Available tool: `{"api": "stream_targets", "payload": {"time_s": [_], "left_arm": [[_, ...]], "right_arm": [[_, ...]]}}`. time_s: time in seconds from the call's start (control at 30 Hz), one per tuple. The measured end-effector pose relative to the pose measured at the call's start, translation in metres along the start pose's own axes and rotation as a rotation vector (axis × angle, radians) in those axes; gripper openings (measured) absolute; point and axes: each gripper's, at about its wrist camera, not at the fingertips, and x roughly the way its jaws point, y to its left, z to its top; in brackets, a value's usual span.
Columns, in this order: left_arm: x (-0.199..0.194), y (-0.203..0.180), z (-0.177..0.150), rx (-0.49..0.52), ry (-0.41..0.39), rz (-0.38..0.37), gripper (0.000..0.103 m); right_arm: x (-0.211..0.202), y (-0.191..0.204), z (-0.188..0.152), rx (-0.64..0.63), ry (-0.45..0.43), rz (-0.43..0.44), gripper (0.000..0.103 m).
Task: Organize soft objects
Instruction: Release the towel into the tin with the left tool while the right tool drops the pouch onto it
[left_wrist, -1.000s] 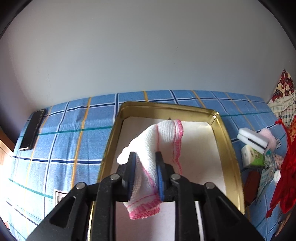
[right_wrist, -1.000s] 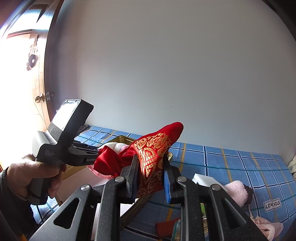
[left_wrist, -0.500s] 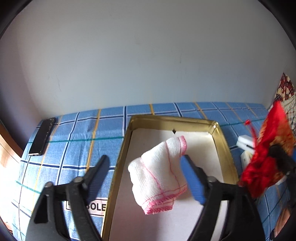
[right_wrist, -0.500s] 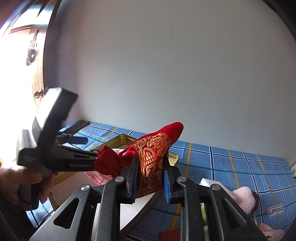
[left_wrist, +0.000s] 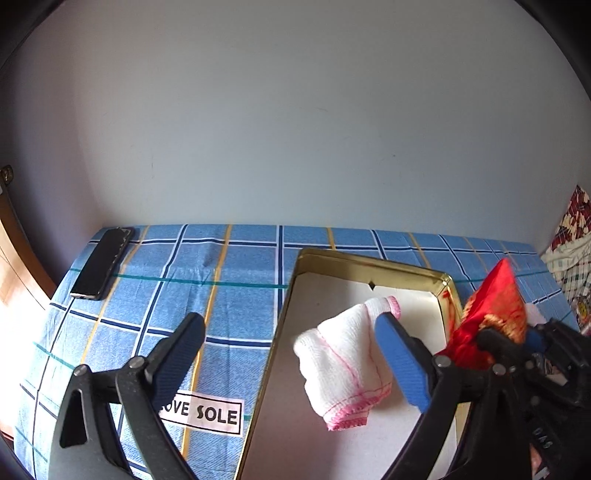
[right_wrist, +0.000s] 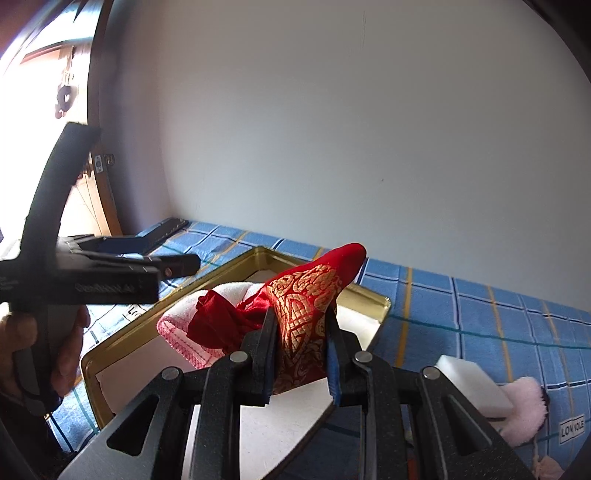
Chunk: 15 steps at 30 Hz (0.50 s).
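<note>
The gold tray (left_wrist: 365, 264) sits on the blue checked cloth (left_wrist: 221, 295) covering the bench, and serves as the landmark here. Inside the tray, toward its far end, lies the white cloth with pink stitching (left_wrist: 343, 362), resting on the pale tray floor. The left tongs (left_wrist: 290, 360) have just been opening and now stand wide; the white cloth lies between the fingers, with no pad pressing on it. The right tongs (right_wrist: 301, 350) are closed on the red and gold pouch (right_wrist: 306, 295), holding it above the tray's near right part, just beside the white cloth. A black phone (left_wrist: 103, 264) lies well left of the tray. A white sponge (right_wrist: 469, 384) and a pink fluffy item (right_wrist: 524, 406) rest right of the tray.
</note>
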Motion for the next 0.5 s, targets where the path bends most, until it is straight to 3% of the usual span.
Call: {"api": "stream_targets", "payload": {"time_s": [0.23, 0.37, 0.5], "left_arm": [[-0.003, 0.0, 0.001, -0.007, -0.011, -0.009, 0.095], [-0.005, 0.002, 0.001, -0.021, -0.016, -0.017, 0.097], [-0.007, 0.0, 0.002, -0.026, -0.023, -0.032, 0.097]], "right_arm": [[0.021, 0.007, -0.008, -0.012, 0.059, 0.002, 0.027], [0.03, 0.004, -0.011, -0.012, 0.081, 0.003, 0.05], [0.027, 0.001, -0.012, -0.003, 0.076, 0.009, 0.052]]}}
